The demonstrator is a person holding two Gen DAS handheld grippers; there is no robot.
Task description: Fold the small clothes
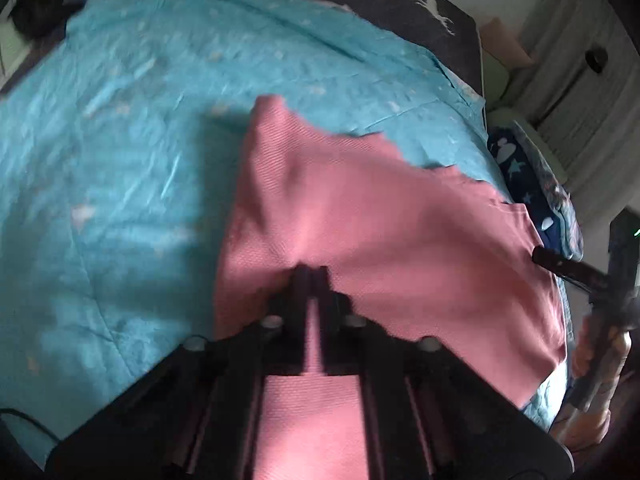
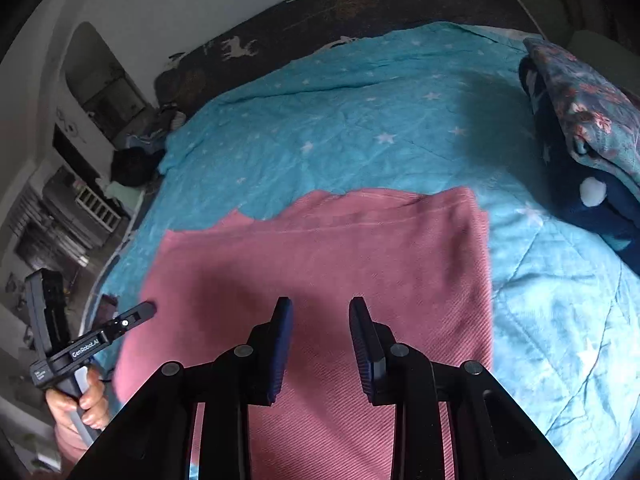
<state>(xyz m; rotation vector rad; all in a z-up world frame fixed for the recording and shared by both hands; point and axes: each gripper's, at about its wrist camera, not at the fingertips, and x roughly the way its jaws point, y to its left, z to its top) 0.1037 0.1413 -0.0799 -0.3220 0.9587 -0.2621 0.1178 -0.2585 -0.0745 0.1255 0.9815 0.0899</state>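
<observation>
1. Pink ribbed knit garment (image 2: pixel 320 256) lies spread on a turquoise star-print quilt (image 2: pixel 360 120) covering a bed; far edge of the garment is uneven, right edge straight.
2. Left gripper (image 1: pixel 310 274): jaws together, pinching a raised fold of the pink garment (image 1: pixel 360 216); cloth tents up toward the tips and drapes away on both sides.
3. Right gripper (image 2: pixel 320 308): jaws apart, nothing between them, hovering over the near part of the garment.
4. Left gripper (image 2: pixel 146 310) seen from the right wrist view at the garment's left edge, held by the left hand (image 2: pixel 80 404).
5. Folded dark blue and floral blanket (image 2: pixel 592 132) sits at the quilt's right side.
6. Dark deer-print cover (image 2: pixel 360 4) runs along the far edge of the quilt.
</observation>
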